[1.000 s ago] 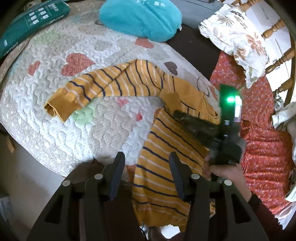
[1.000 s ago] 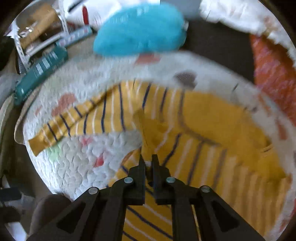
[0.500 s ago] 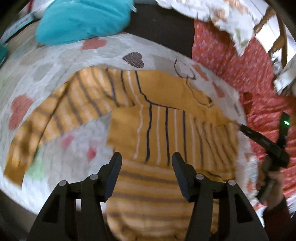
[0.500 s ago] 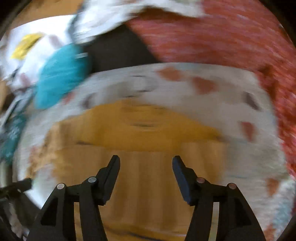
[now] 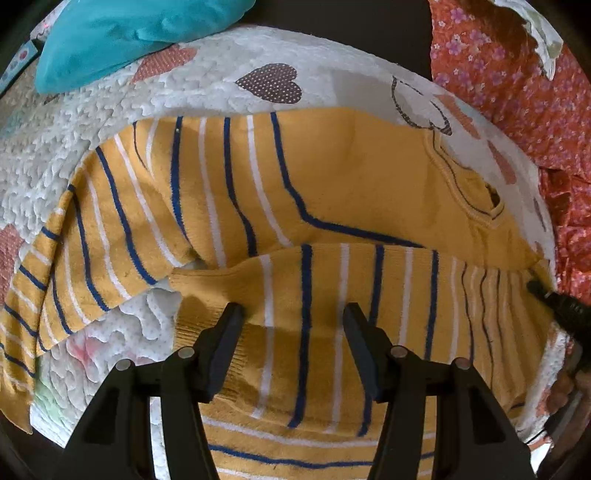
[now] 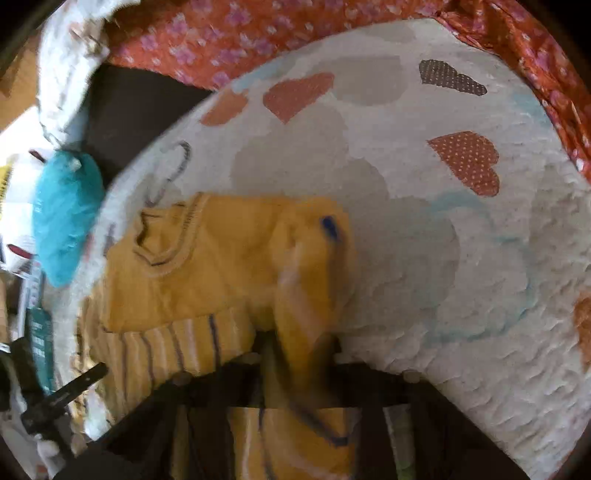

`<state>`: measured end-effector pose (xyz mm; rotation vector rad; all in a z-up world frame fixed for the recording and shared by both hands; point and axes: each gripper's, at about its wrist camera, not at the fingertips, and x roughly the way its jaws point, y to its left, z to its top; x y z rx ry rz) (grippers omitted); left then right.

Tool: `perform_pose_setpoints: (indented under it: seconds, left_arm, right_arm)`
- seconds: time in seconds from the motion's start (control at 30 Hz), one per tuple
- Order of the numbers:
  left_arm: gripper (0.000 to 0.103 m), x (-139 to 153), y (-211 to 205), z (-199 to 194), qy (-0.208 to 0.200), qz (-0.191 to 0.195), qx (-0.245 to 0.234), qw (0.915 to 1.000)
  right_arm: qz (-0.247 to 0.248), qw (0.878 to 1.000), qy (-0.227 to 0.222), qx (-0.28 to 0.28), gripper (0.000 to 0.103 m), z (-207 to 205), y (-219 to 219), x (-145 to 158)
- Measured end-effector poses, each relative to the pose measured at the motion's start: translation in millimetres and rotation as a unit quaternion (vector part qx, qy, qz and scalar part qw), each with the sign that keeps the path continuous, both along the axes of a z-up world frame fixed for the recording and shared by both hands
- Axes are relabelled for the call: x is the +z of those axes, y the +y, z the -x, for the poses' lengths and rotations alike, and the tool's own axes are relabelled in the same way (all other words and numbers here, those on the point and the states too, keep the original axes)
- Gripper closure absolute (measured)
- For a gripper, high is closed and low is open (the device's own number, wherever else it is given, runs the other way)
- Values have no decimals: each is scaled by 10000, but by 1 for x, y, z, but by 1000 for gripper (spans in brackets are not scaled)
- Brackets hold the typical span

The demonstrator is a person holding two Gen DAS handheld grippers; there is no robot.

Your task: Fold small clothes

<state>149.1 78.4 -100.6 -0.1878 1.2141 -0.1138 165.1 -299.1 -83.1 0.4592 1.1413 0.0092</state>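
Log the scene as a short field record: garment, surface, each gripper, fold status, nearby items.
garment: yellow striped sweater, lying on the quilt
surface: white quilt with heart patches
fold status: one sleeve lies folded across the body; the other sleeve is spread out to the side
left gripper: jaws open, empty, over the folded sleeve
right gripper: blurred; yellow fabric bunched at the jaws, grip cannot be confirmed
nearby: teal cushion, red floral cloth

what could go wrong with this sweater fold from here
1. The right tool is blurred and wrapped in the yellow striped sweater, so its grip is unclear; a fold could bunch or slip.
2. The left tool hangs open over the folded sleeve, so nothing pins it.
3. The other sleeve trails towards the quilt edge and may drag.
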Motion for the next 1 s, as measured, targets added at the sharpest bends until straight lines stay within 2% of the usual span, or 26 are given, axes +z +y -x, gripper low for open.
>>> perform_pose_setpoints:
  seconds: [0.13, 0.27, 0.33, 0.43, 0.47, 0.5, 0.53, 0.57, 0.6, 0.7, 0.83, 0.93, 0.97, 1.0]
  left_arm:
    - [48, -1, -17, -6, -30, -42, -183, 9998]
    - [48, -1, -28, -5, -72, -262, -271, 9993]
    - [48, 8, -24, 0, -32, -143, -402, 9991]
    - [48, 38, -10, 12, -252, 195, -649, 9974]
    - [48, 50, -6, 10, -395, 241, -741, 9962]
    - [46, 58, -4, 4, -490, 214, -801, 9954]
    - [44, 63, -6, -7, -551, 172, -845, 9947]
    - [43, 66, -8, -22, -566, 110, -884, 9944]
    - [41, 65, -12, -38, -535, 44, -923, 9943]
    - [41, 51, -22, -84, -426, -206, -791, 9957]
    - [41, 28, -29, -117, -205, -434, -650, 9967]
    - [41, 11, -41, -123, -145, -847, -920, 9920]
    - [41, 4, -46, -126, -128, -1060, -1036, 9889]
    - [38, 0, -48, -127, -104, -1118, -1079, 9878]
  right_arm:
    - [383, 9989, -208, -179, 94, -12, -20, 21]
    - [471, 9988, -25, -161, 92, -21, -31, 16]
    - [633, 9978, 187, 32, 90, -18, -32, 9]
    - [1369, 9903, -224, -52, 82, -2, -33, 38]
    - [1603, 9859, -468, -52, 74, 4, -33, 53]
    - [1707, 9830, -682, 32, 58, 6, -30, 65]
    - [1733, 9811, -848, 167, 49, 5, -26, 74]
    - [1696, 9800, -965, 382, 34, -2, -19, 80]
    - [1606, 9800, -1002, 607, 26, -10, -12, 81]
    - [1226, 9812, -679, 1328, 25, -52, 17, 59]
    - [1710, 9682, -332, 1793, 25, -96, 50, 21]
    - [1922, 9562, -198, 2200, 25, -110, 70, -1]
    - [1966, 9528, -160, 2309, 29, -112, 75, -4]
    - [1822, 9524, -159, 2438, 58, -112, 79, -4]
